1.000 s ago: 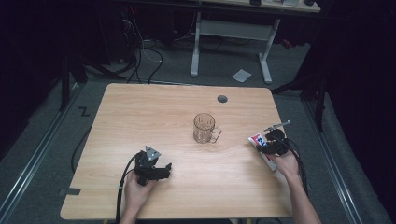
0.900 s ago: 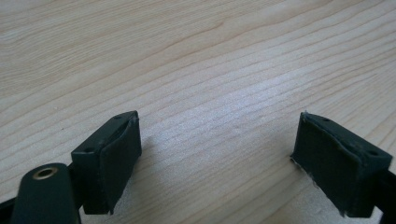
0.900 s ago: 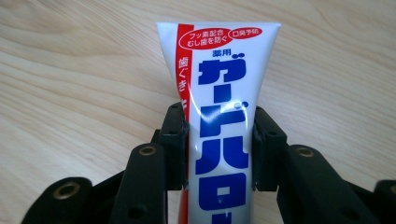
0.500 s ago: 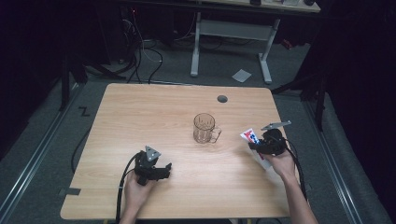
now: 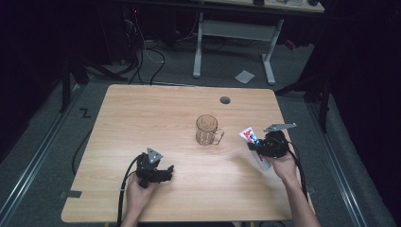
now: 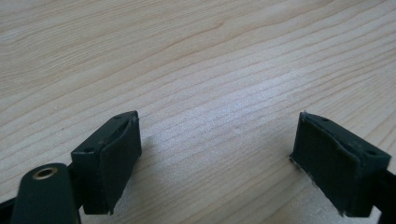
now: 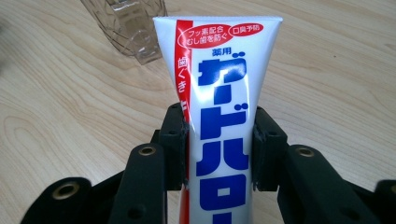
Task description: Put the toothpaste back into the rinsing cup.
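Dark floor surrounds the wooden table (image 5: 142, 109). Near its right edge, a toothpaste tube (image 7: 219, 107) is clamped by the right gripper (image 5: 265, 146), long axis aimed at the glass mug (image 5: 208, 130) just leftward. The left gripper (image 6: 217, 158), fingers spread, is farther off.

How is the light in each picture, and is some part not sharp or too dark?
High view: the table is lit, the room around it almost black. Left gripper view: a pale sheen on the wood, jaws slightly soft. Right gripper view: glare on the toothpaste tube; the clear mug behind looks blurred.
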A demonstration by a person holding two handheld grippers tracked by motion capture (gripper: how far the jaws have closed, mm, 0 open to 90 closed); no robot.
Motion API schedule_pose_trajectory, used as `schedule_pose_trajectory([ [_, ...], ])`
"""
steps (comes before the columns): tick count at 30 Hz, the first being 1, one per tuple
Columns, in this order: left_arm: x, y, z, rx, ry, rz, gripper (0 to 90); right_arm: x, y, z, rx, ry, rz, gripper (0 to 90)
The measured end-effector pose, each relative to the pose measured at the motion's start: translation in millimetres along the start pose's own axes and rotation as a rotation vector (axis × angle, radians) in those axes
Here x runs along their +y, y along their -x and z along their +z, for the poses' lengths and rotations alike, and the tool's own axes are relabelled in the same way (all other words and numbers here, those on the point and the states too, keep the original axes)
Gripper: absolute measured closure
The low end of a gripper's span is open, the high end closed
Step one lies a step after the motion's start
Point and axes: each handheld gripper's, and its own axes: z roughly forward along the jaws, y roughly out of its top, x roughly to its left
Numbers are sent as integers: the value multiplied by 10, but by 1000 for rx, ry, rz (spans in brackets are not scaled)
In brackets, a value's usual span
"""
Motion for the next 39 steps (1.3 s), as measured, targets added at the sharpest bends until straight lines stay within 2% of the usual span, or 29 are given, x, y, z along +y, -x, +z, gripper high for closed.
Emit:
schedule_pose_trajectory([
  [15, 0, 1, 0, 1, 0, 1, 156, 149, -184, -54, 32, 71, -52, 635],
  [22, 0, 3, 0, 2, 0, 1, 155, 211, -249, -19, 47, 71, -54, 635],
  [39, -2, 6, 0, 5, 1, -1, 155, 473, -406, 25, 106, 136, -91, 634],
])
